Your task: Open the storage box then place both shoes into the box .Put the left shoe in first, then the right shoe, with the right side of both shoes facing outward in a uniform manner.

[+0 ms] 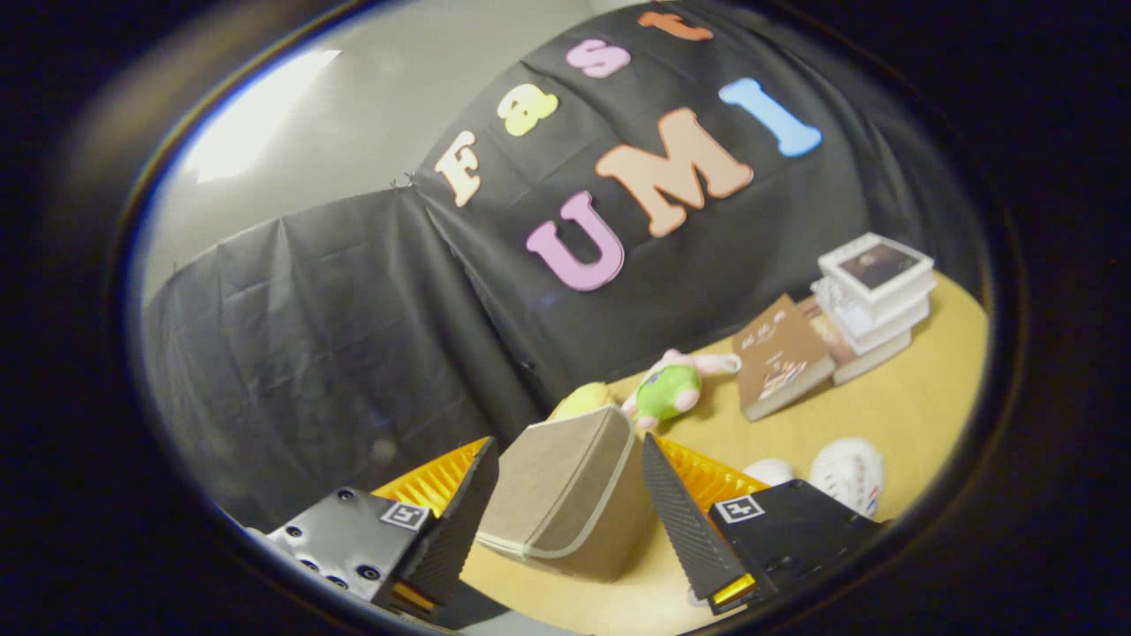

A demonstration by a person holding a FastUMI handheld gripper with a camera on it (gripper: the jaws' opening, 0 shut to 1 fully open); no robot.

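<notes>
A beige fabric storage box (565,503) with pale piping along its lid stands on the yellow-tan table (892,415). It sits just ahead of my gripper (567,446), in the gap between the two fingers. The fingers are spread wide, one along each side of the box, and I see neither one pressing on it. The lid looks closed. Two white shoes (846,475) lie on the table to the right of the right finger (680,521), partly hidden behind the gripper body. The whole view is tilted.
A green and pink plush toy (669,391) and a yellow object (583,399) lie just behind the box. Further right, a brown book (778,358) leans against a stack of books (875,296). The black cloth wall closes off the back.
</notes>
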